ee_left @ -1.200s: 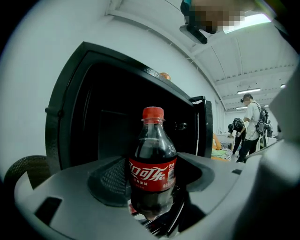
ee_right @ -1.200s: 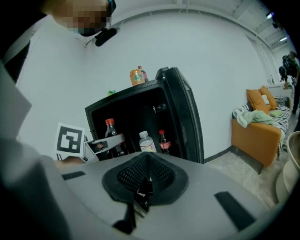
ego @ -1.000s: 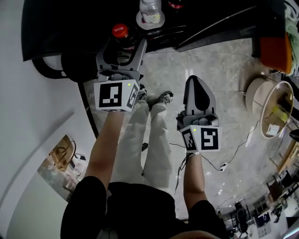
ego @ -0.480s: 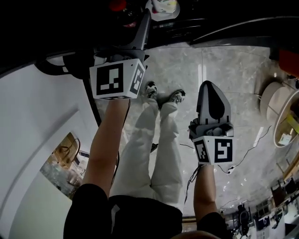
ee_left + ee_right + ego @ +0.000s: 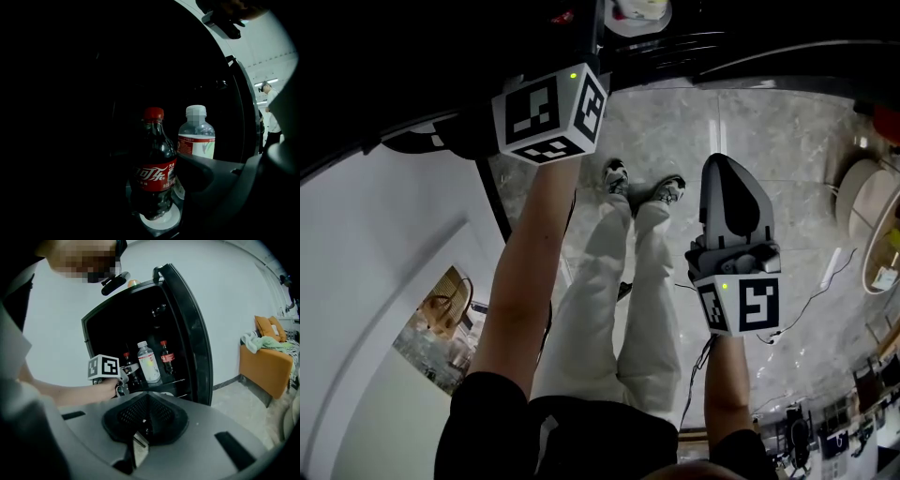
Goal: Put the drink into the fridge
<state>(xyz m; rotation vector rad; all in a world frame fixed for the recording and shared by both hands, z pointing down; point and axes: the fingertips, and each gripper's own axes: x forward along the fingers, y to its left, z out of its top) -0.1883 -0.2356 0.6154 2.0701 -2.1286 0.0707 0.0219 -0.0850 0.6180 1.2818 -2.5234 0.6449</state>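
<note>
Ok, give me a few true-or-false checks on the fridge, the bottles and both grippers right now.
The black fridge's door is open. True.
The right gripper holds a bottle. False: its fingers are together with nothing between them.
The red-capped dark cola bottle stands between the left gripper fingers. True.
The clear white-capped plastic bottle lies on its side. False: it stands upright beside the cola bottle.
</note>
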